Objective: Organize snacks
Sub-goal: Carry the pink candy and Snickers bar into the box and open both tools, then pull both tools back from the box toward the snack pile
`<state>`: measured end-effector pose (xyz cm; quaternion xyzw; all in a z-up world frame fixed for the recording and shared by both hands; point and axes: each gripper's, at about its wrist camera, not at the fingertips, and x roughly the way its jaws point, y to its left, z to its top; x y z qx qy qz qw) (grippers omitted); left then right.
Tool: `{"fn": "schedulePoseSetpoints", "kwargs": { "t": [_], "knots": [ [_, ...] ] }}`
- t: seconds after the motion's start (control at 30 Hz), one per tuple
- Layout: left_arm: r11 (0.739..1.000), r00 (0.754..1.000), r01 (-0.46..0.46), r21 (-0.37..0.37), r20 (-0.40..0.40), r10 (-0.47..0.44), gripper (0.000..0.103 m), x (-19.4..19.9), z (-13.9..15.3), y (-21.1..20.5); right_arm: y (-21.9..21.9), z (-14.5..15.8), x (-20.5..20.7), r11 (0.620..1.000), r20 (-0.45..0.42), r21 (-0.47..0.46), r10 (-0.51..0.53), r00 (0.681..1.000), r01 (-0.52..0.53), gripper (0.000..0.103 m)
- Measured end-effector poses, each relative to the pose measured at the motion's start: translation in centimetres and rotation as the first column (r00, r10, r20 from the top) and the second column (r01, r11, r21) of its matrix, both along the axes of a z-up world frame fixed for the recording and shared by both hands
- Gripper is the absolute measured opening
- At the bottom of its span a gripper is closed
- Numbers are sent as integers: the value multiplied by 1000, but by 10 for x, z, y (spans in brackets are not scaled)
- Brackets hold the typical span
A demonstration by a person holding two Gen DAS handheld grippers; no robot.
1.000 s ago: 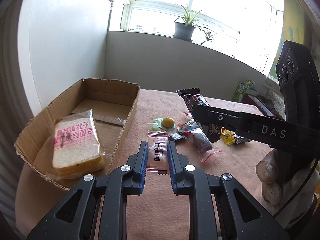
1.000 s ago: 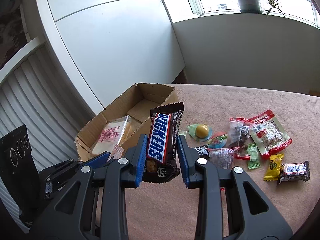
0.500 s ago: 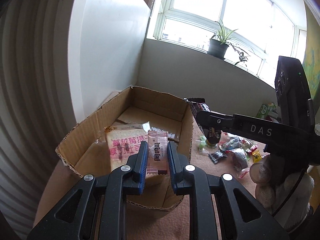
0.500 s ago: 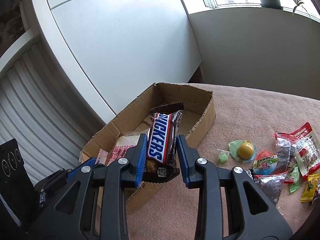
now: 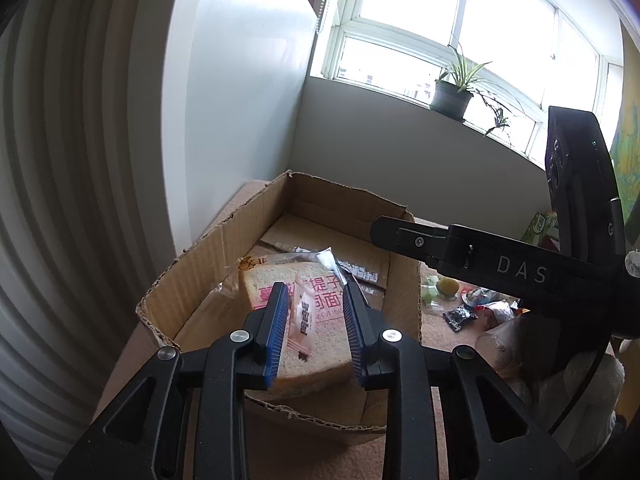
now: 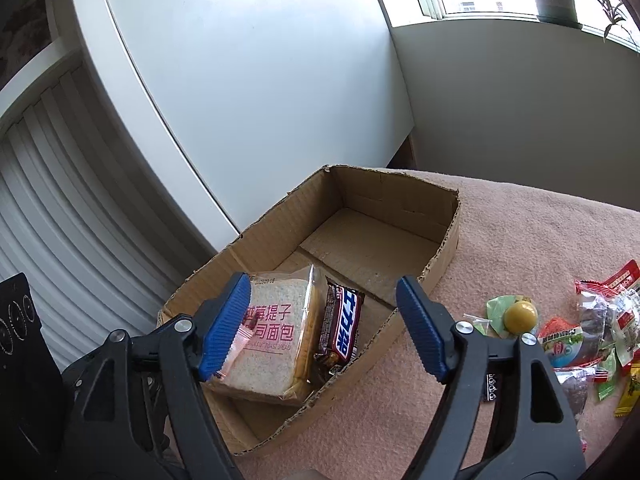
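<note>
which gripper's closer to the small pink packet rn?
Left. The small pink packet hangs between the opening jaws of the left gripper, against its left pad. The right gripper, jaws opening and empty, sits further right over the cardboard box.

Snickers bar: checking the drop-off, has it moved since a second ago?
Yes. It left the right gripper and lies in the box beside the bread.

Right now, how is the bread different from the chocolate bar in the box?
The bread is pale, thick and square in a clear bag; the chocolate bar is slim and long in a dark brown wrapper. The bread lies flat on the floor of the box; the chocolate bar sits tipped against the bread's side. Both are wrapped and lie in the same box.
</note>
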<state>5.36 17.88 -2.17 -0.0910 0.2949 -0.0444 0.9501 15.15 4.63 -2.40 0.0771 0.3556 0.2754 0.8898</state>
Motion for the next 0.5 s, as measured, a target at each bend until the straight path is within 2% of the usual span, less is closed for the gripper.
{"fn": "schedulePoseSetpoints", "kwargs": {
  "t": [0.07,0.13,0.23,0.37,0.5],
  "knots": [
    [1000,1000,-12,-8,-3,12,33,-1,1,2,-10,6,-4,1000,8,0,-12,1000,12,78],
    [999,1000,-18,-48,-25,17,33,1,3,5,-21,13,-8,999,13,18,-28,1000,27,78],
    [995,998,-16,-103,-57,10,33,-3,11,5,-48,25,-22,994,18,94,-62,998,60,79],
    [1000,1000,21,-2,-17,-21,33,-28,36,-23,-87,35,-54,969,6,227,-103,995,99,84],
    [999,999,41,17,-5,-40,33,-55,56,-50,-120,45,-90,975,23,203,-94,995,87,84]
  ]
}}
